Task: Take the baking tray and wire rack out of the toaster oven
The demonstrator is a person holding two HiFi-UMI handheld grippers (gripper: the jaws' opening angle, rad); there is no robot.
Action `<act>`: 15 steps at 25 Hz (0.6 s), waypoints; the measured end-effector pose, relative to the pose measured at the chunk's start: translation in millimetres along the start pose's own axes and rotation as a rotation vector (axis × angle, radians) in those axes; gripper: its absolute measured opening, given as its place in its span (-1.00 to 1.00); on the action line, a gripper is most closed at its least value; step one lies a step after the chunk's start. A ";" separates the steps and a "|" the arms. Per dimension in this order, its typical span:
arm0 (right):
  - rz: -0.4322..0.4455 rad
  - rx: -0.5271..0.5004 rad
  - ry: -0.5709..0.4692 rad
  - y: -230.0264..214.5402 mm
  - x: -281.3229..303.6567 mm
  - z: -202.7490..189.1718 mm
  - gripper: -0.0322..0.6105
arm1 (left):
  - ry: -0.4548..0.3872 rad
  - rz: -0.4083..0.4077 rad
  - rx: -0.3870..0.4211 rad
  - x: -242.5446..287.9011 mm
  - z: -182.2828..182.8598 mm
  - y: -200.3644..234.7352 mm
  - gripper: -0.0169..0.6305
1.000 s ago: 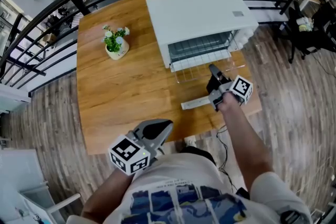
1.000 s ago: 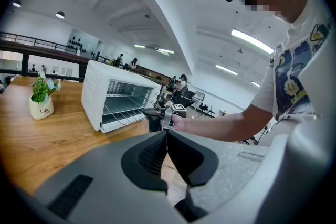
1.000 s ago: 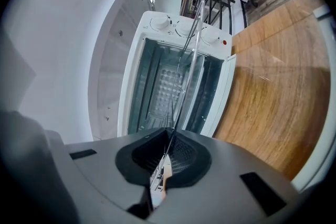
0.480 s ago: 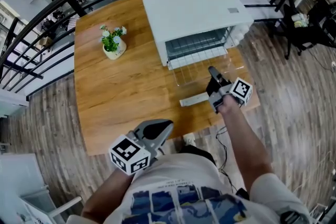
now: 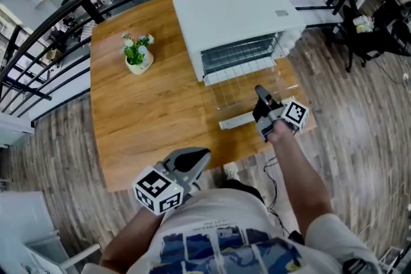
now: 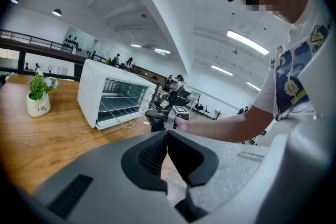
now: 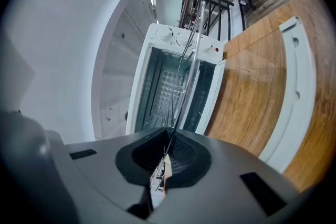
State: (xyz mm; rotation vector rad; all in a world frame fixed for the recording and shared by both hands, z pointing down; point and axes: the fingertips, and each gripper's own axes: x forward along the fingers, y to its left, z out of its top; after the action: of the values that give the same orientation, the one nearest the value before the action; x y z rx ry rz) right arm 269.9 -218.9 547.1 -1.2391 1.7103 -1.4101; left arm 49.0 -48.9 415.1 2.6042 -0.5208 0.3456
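The white toaster oven (image 5: 231, 13) stands at the back of the wooden table (image 5: 154, 112), its glass door (image 5: 286, 83) folded down flat. The wire rack (image 5: 241, 88) sticks partway out of the oven mouth, over the door. My right gripper (image 5: 259, 93) is shut on the rack's front edge; in the right gripper view the rack (image 7: 185, 68) runs as thin wires from the closed jaws into the oven (image 7: 163, 71). I cannot make out a baking tray. My left gripper (image 5: 200, 156) hangs shut and empty near the table's front edge, close to my body.
The door's white handle bar (image 5: 236, 120) lies left of the right gripper. A small potted plant (image 5: 138, 51) stands at the table's back left. A black railing (image 5: 77, 0) runs behind the table. An office chair (image 5: 372, 29) is off to the right.
The right gripper has drawn back a little from the oven mouth, and more of the wire rack shows over the open door. The left gripper has stayed where it was.
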 end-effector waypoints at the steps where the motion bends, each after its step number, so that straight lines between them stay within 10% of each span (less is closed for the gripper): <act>1: 0.001 0.001 -0.001 0.4 -0.8 -0.3 -0.91 | 0.000 -0.002 0.001 -0.2 0.1 -0.1 -0.93; 15: -0.003 0.002 -0.013 0.9 -21.6 -6.4 -0.92 | 0.007 -0.035 0.011 -3.2 -2.6 -7.7 -0.93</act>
State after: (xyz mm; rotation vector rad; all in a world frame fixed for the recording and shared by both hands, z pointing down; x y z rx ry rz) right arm 272.5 -196.6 545.4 -1.2478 1.6990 -1.4026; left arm 48.9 -40.3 413.3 2.6183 -0.4717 0.3462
